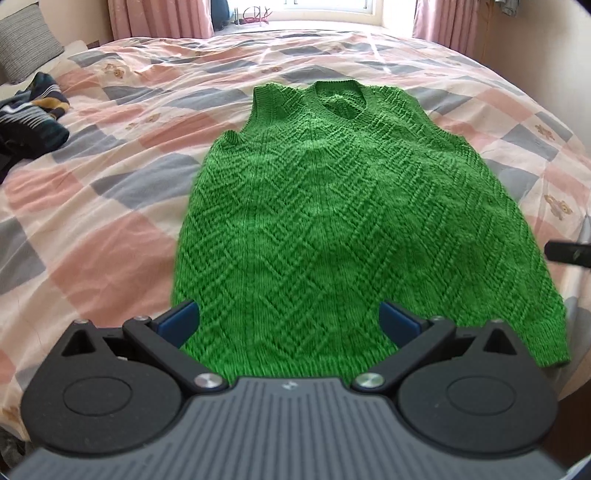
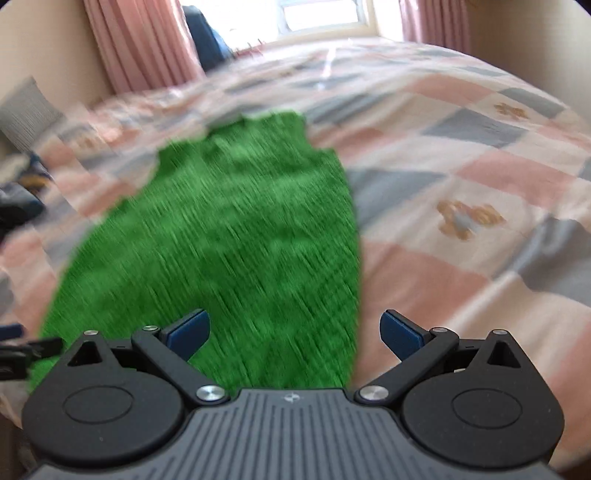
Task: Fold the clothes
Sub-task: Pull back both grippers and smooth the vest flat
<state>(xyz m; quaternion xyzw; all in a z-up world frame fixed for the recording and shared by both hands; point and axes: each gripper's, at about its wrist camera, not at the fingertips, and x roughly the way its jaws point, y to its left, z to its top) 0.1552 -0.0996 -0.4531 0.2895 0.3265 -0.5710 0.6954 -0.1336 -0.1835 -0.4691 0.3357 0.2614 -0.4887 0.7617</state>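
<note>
1. The left tool (image 1: 289, 325) is hovering at the near edge of the bed, its blue fingers (image 1: 180, 322) spread wide and gripping nothing.
2. The right tool (image 2: 294, 332) is likewise standing wide open and empty above the vest's right edge; its view is blurring heavily.
3. The green knitted vest (image 1: 332, 221) is lying flat on the checked bedspread (image 1: 92, 192), hem nearest, neckline pointing far towards the window.
4. A dark striped garment (image 1: 33, 114) is sitting crumpled at the far left, well apart from the vest.
5. Pink curtains (image 1: 155, 16) are hanging at the far wall.
</note>
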